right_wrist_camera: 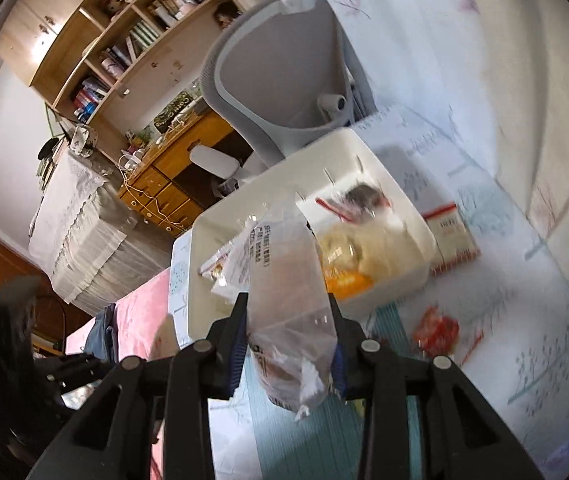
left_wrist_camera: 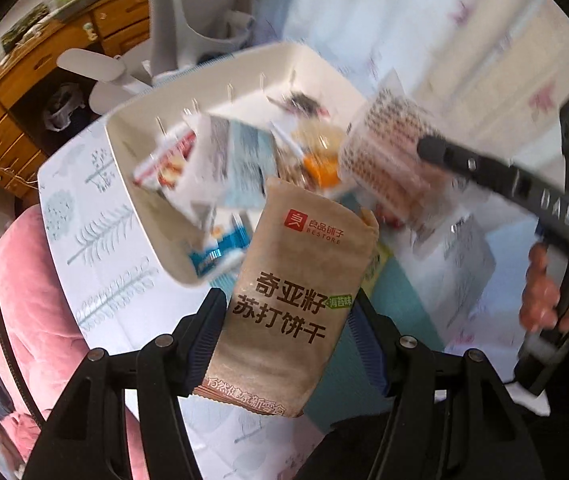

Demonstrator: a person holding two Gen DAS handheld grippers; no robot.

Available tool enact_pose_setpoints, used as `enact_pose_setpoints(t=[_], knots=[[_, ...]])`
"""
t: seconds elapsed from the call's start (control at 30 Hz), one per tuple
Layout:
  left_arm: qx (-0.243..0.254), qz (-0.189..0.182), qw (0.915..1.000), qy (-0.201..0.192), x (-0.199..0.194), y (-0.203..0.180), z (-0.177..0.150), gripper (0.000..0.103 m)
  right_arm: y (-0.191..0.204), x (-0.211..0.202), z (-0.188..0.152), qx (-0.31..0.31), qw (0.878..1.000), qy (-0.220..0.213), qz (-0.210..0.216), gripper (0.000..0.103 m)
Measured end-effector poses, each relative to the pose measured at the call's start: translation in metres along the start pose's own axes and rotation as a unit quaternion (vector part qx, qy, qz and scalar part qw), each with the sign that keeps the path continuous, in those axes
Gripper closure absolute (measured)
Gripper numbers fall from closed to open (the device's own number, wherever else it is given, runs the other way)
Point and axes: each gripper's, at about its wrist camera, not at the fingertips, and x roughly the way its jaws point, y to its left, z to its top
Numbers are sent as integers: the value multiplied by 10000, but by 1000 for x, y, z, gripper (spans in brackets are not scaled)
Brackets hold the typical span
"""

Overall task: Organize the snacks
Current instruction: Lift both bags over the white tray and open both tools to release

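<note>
My left gripper (left_wrist_camera: 288,312) is shut on a brown cracker packet (left_wrist_camera: 296,292) with Chinese print, held up above the table. Beyond it stands a white bin (left_wrist_camera: 124,148) with several snack packets inside. My right gripper (right_wrist_camera: 286,320) is shut on a clear plastic snack bag (right_wrist_camera: 288,300), lifted in front of the same white bin (right_wrist_camera: 220,304). In the left wrist view that gripper's finger (left_wrist_camera: 444,152) reaches in from the right, pinching the patterned clear bag (left_wrist_camera: 384,152), with a hand (left_wrist_camera: 540,292) on its handle.
A red-and-white packet (right_wrist_camera: 452,236) lies beside the bin, and a small red packet (right_wrist_camera: 436,330) sits on the patterned tablecloth (right_wrist_camera: 524,340). A grey office chair (right_wrist_camera: 280,80) stands behind the table. Pink bedding (left_wrist_camera: 24,300) borders the left edge.
</note>
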Motion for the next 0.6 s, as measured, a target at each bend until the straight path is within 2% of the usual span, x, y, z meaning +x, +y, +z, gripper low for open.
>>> enact_pose_setpoints(t=[0.23,0.37,0.6], knots=[[-606,63,9980,-156,17,24,37,42,15,22,20,-720,9971,-203,-168,69],[-974,185,9949,-179,33,38,53,42,19,36,27,-906,9953,-325,-143,69],[-1470,147,9887,-264,51,53,67,42,20,53,36,-1094,9923,-574,-121,68]])
